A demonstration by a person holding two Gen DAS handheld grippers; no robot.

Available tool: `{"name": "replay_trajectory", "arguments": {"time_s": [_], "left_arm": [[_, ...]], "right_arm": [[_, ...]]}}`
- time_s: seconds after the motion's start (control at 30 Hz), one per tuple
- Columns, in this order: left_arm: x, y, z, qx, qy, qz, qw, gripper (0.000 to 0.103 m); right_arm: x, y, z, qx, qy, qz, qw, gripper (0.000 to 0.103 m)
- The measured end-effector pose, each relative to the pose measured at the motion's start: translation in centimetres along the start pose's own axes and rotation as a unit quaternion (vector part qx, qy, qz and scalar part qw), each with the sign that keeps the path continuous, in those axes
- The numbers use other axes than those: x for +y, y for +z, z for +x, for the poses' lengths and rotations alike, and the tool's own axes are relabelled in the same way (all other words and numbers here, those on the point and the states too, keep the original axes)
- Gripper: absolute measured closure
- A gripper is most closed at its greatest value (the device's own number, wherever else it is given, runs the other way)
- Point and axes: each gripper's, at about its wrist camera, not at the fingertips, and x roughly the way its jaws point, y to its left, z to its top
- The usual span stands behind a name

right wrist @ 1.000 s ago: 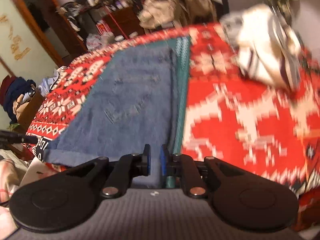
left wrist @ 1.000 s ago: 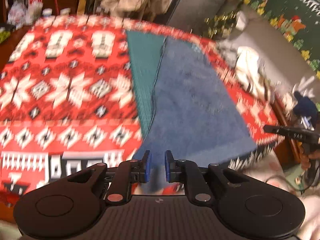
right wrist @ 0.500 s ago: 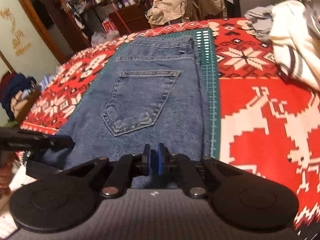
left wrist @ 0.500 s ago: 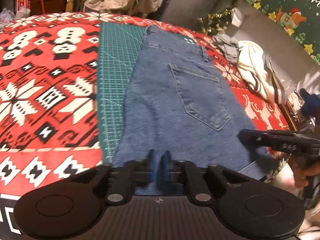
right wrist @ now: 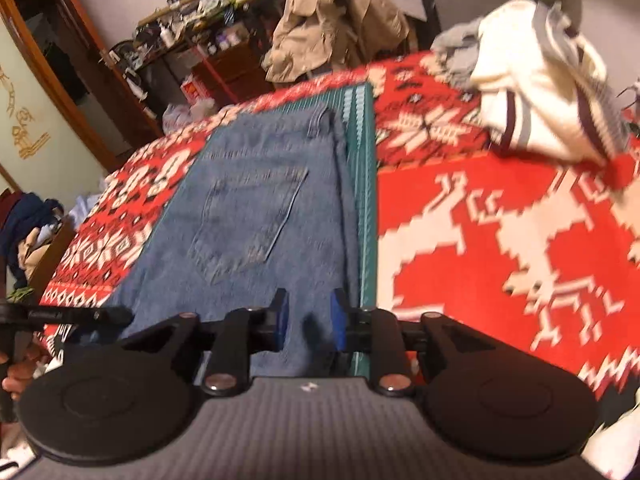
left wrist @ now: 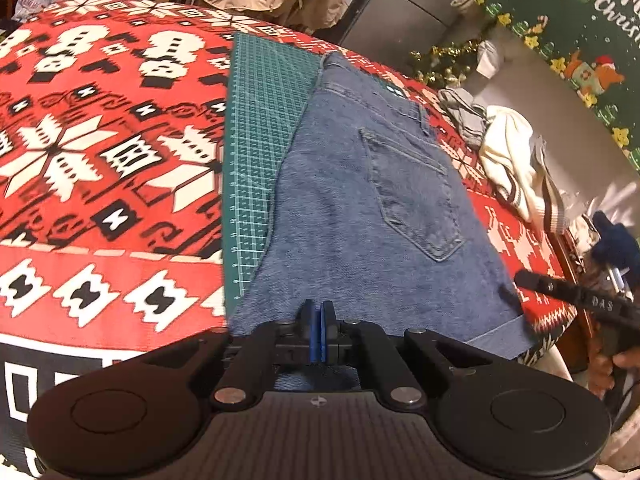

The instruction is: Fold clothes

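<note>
Since the earlier frame both grippers had dropped to the near edge of the jeans [left wrist: 360,216], which lay folded flat on the green mat [left wrist: 256,152] over the red cloth [left wrist: 100,152]. The right gripper [right wrist: 308,320] had just parted its jaws, denim beneath them. The left gripper [left wrist: 319,332] looked nearly closed; I could not tell whether it pinched fabric.

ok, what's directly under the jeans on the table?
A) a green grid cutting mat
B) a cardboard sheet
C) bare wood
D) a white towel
A: the jeans lie on a green cutting mat with a white grid; a strip of it shows along one side of the denim in both wrist views, and the mat itself sits on the red patterned tablecloth.
</note>
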Motion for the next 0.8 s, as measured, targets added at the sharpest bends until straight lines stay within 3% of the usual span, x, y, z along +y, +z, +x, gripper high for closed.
{"name": "replay_trajectory", "arguments": {"time_s": [0.1, 0.27, 0.43, 0.8], "left_arm": [[-0.8, 0.2, -0.2, -0.002, 0.009, 0.024, 0.9997, 0.087], [-0.9, 0.3, -0.1, 0.002, 0.008, 0.027, 0.9996, 0.086], [-0.9, 0.6, -0.1, 0.002, 0.01, 0.025, 0.9996, 0.086], [-1.6, 1.8, -0.7, -0.006, -0.017, 0.027, 0.9995, 0.086]], "right_arm": [[-0.2, 0.5, 0.8, 0.008, -0.015, -0.002, 1.0, 0.076], [-0.7, 0.4, 2.4, 0.032, -0.022, 0.009, 0.999, 0.075], [-0.8, 0.0, 2.3, 0.051, -0.006, 0.02, 0.998, 0.1], [0.5, -2.8, -1.5, 0.079, 0.025, 0.034, 0.996, 0.1]]}}
